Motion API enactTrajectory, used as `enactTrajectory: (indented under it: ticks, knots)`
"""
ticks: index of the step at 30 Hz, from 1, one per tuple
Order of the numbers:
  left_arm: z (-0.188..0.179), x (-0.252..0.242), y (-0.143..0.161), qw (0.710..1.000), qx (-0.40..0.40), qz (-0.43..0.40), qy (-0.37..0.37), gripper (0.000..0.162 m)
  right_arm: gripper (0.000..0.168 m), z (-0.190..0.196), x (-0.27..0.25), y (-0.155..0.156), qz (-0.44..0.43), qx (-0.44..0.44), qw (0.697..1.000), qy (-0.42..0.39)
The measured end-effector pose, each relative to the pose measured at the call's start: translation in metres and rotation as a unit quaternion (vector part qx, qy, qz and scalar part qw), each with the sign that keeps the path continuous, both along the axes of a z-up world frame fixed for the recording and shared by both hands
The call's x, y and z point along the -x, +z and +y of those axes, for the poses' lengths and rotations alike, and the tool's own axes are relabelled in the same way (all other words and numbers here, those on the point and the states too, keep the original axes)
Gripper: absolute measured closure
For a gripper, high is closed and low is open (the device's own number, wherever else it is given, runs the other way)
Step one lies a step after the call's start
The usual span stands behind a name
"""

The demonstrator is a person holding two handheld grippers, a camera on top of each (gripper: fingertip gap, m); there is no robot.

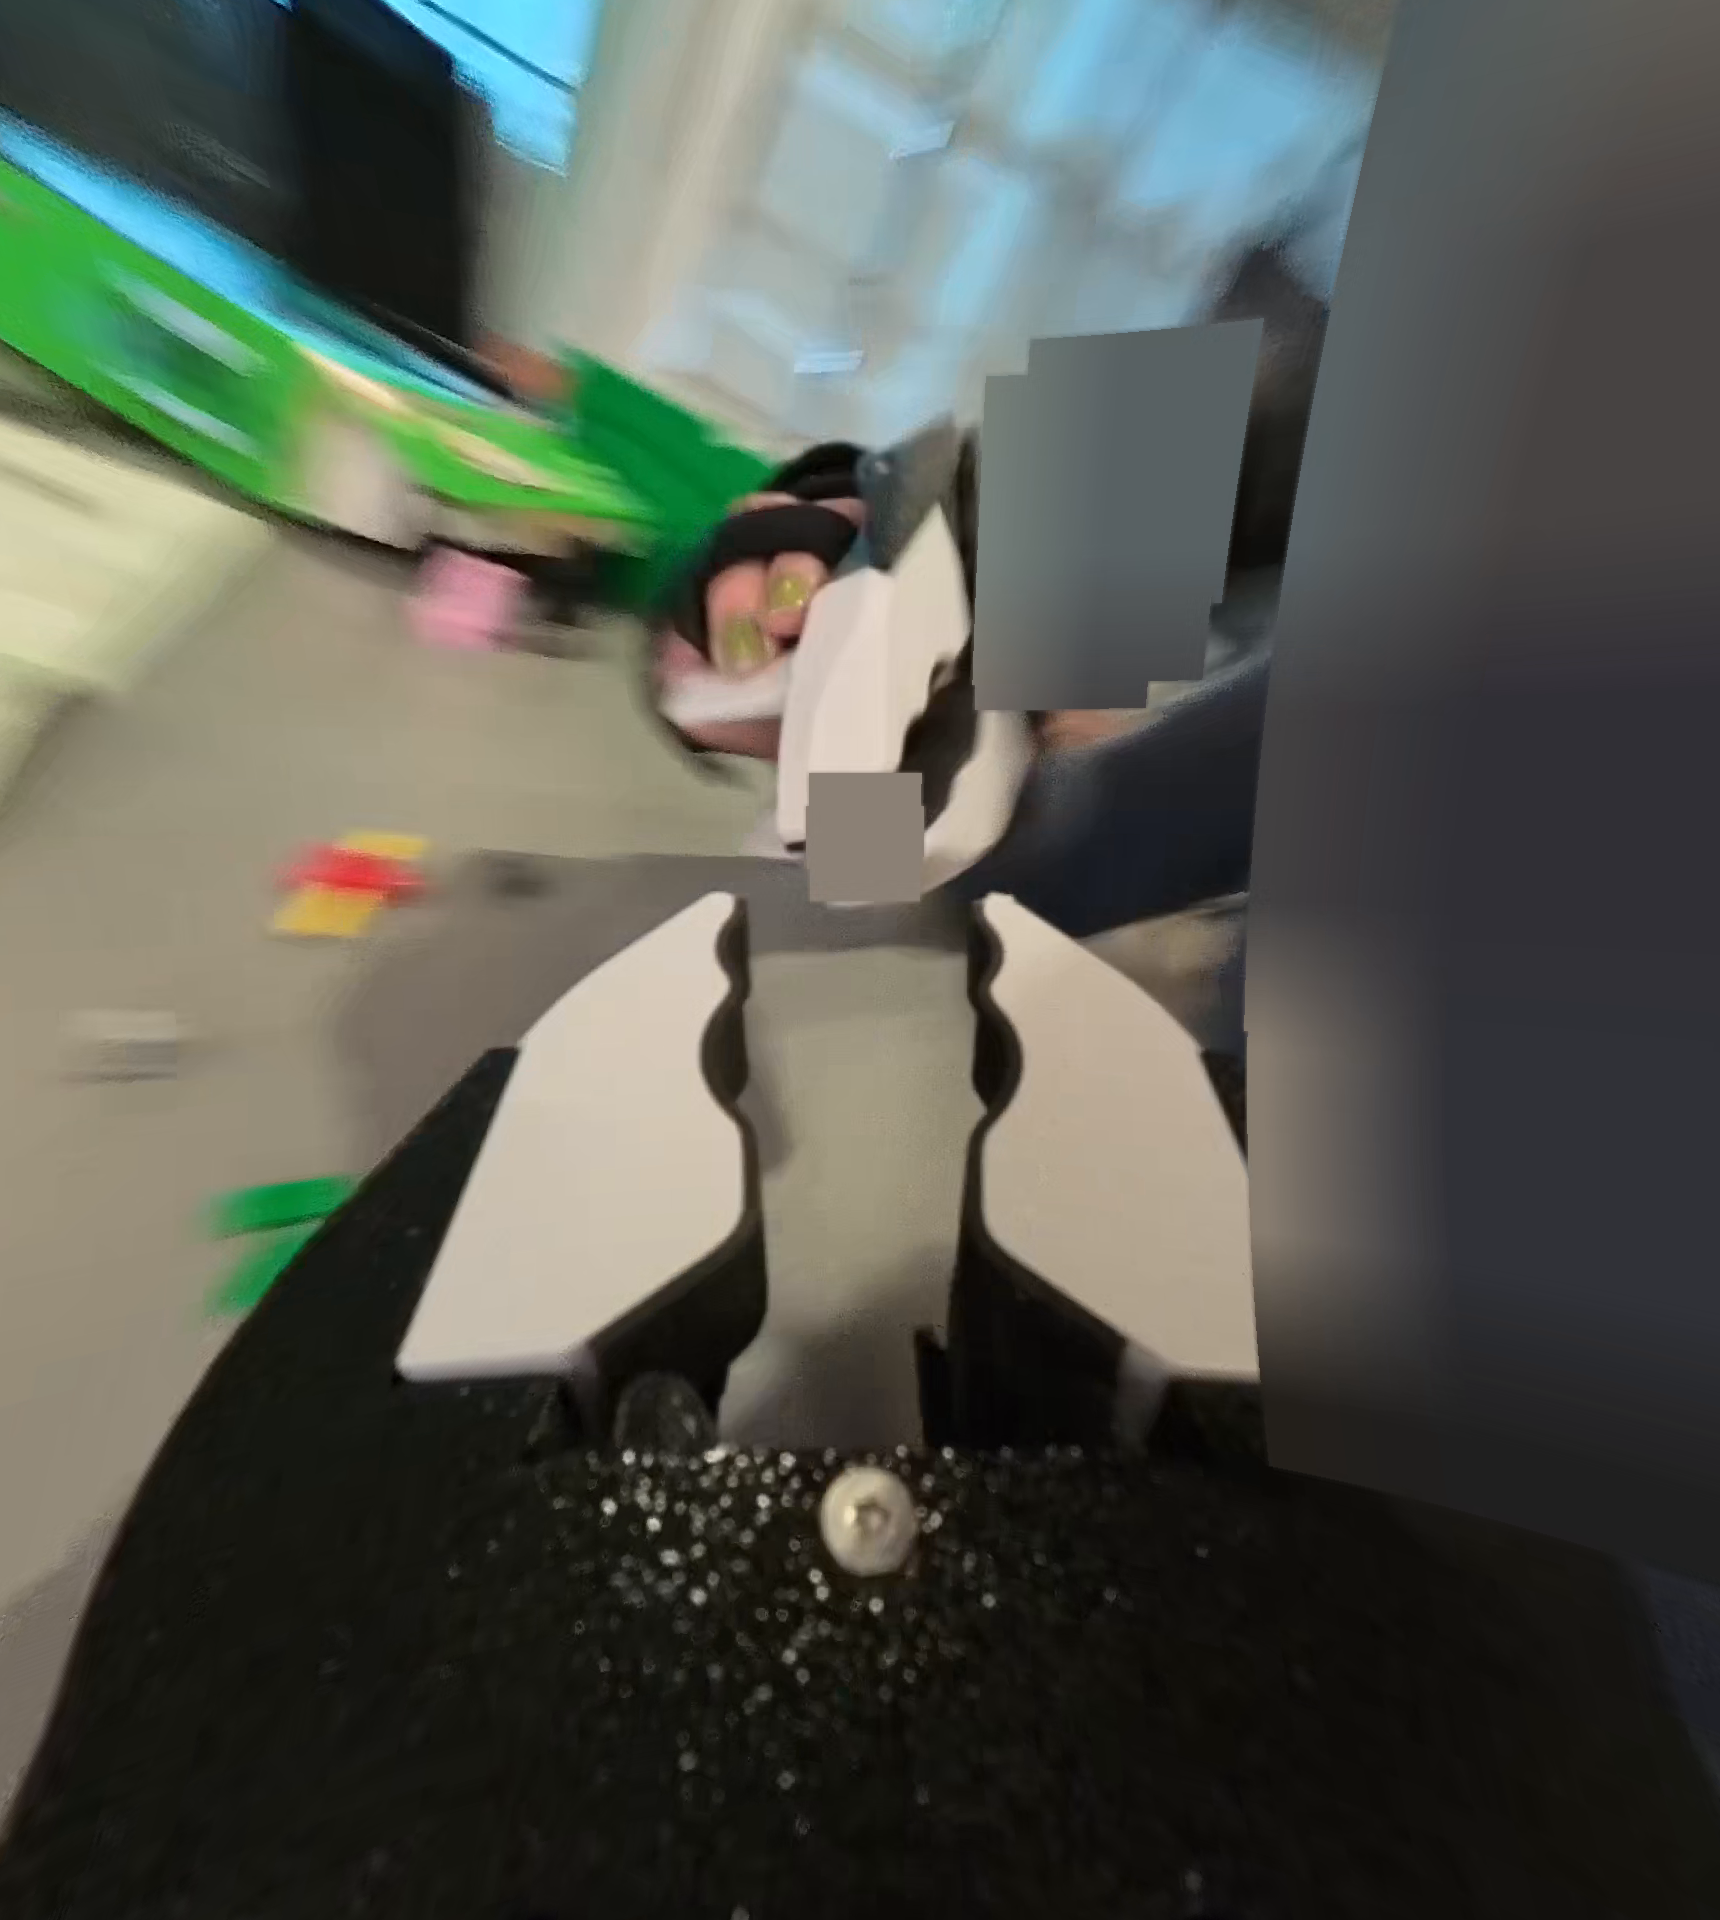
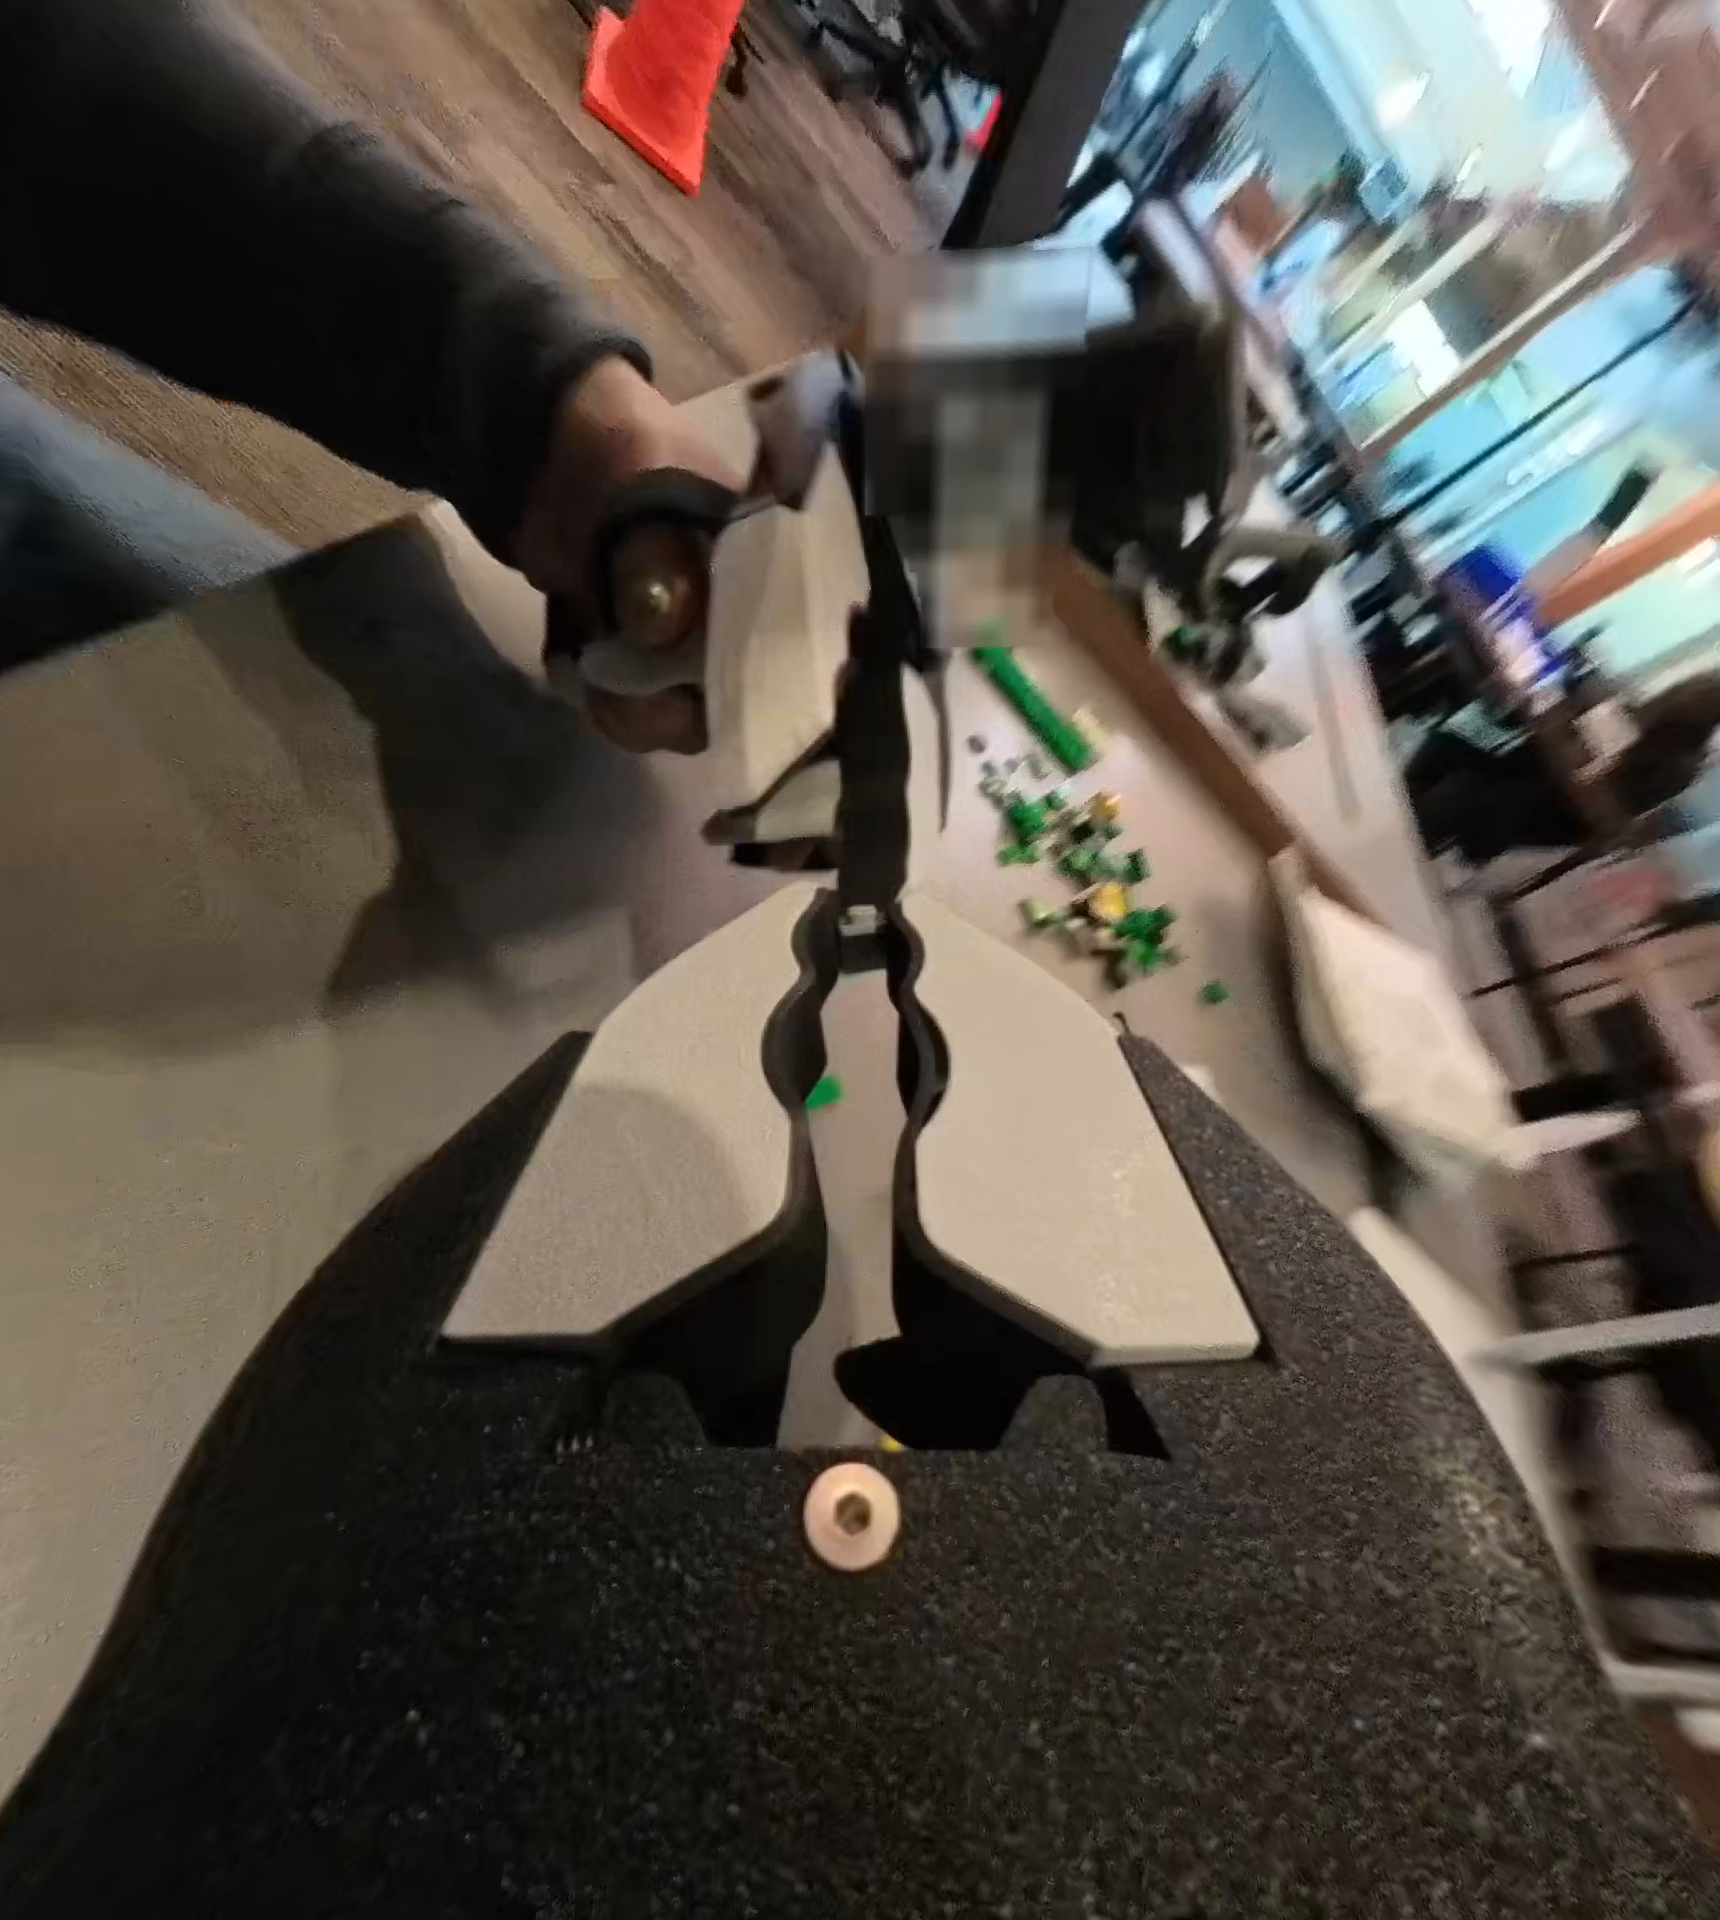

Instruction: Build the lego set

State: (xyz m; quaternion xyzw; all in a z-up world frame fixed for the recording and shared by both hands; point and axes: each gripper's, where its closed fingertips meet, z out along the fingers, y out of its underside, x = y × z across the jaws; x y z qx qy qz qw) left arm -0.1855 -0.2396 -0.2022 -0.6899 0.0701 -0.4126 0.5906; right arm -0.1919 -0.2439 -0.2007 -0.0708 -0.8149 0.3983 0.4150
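Small grey piece [image 2: 861, 928] crosswise in right tool [image 2: 858, 951]

Both views are heavily motion-smeared beyond the sharp near fingers [image 1: 627, 1132]; cool daylight comes from bright windows [image 2: 1458, 343] (glaring blue-white), soft shadows fall on the grey worktop [image 2: 139, 1091], and straight lines bow at edges.

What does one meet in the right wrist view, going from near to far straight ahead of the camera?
Right gripper with a small grey piece between its fingers → left gripper → hand holding it.
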Motion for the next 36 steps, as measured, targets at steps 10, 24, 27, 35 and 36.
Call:
enactTrajectory:
  ticks: [10, 24, 27, 35, 36]
  knots:
    - [0.012, 0.000, -0.016, 0.960, -0.030, 0.258, 0.106, 0.136, 0.160, -0.003, 0.000, -0.008, -0.267, 0.240, 0.933, 0.027]
    - [0.009, 0.020, -0.036, 0.898, -0.029, 0.395, 0.191, 0.135, 0.160, 0.018, -0.015, -0.088, -0.398, -0.022, 0.912, -0.095]
    - [0.007, 0.021, -0.038, 0.899, -0.022, 0.395, 0.186, 0.135, 0.159, 0.017, -0.017, -0.100, -0.401, -0.055, 0.910, -0.093]
    - [0.003, 0.020, -0.040, 0.906, -0.014, 0.383, 0.182, 0.135, 0.147, 0.016, -0.019, -0.103, -0.396, -0.066, 0.912, -0.081]
    - [0.003, 0.020, -0.040, 0.905, -0.014, 0.383, 0.182, 0.135, 0.144, 0.017, -0.020, -0.103, -0.398, -0.067, 0.911, -0.081]
